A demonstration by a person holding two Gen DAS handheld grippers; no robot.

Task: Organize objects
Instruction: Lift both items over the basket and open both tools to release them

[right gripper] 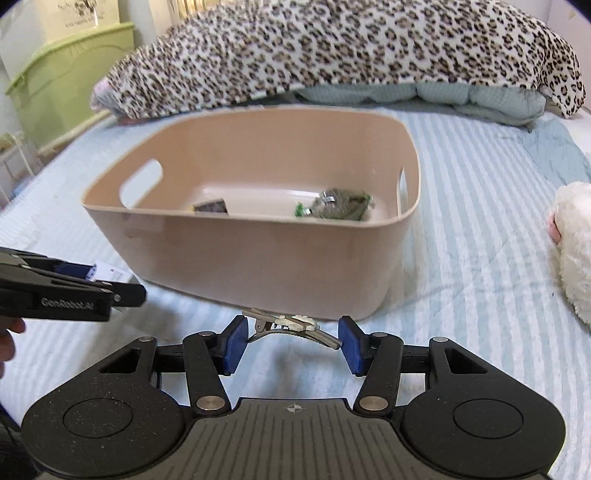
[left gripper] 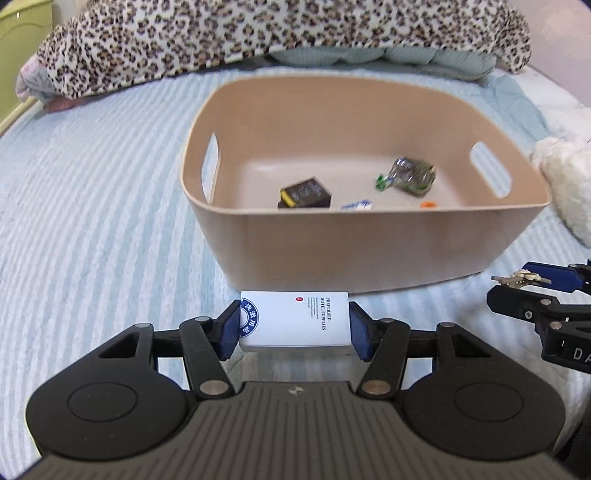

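Note:
My left gripper (left gripper: pixel 293 328) is shut on a white hotel-supplies box (left gripper: pixel 295 319) and holds it just in front of the tan plastic basket (left gripper: pixel 332 243). My right gripper (right gripper: pixel 293 341) is shut on a metal hair clip (right gripper: pixel 291 326), also in front of the basket (right gripper: pixel 258 258). The clip and right gripper show at the right edge of the left wrist view (left gripper: pixel 524 278). The left gripper with its box shows at the left of the right wrist view (right gripper: pixel 74 288). In the basket lie a black box (left gripper: pixel 304 194), a crumpled clear bottle (left gripper: pixel 410 175), a small white-blue packet (left gripper: pixel 356 205) and a small orange item (left gripper: pixel 427 204).
The basket stands on a blue-and-white striped bedspread (left gripper: pixel 92 221). A leopard-print blanket (left gripper: pixel 258 33) lies behind it. A white plush toy (right gripper: pixel 572 251) sits at the right. A green storage bin (right gripper: pixel 74 77) stands beyond the bed's left side.

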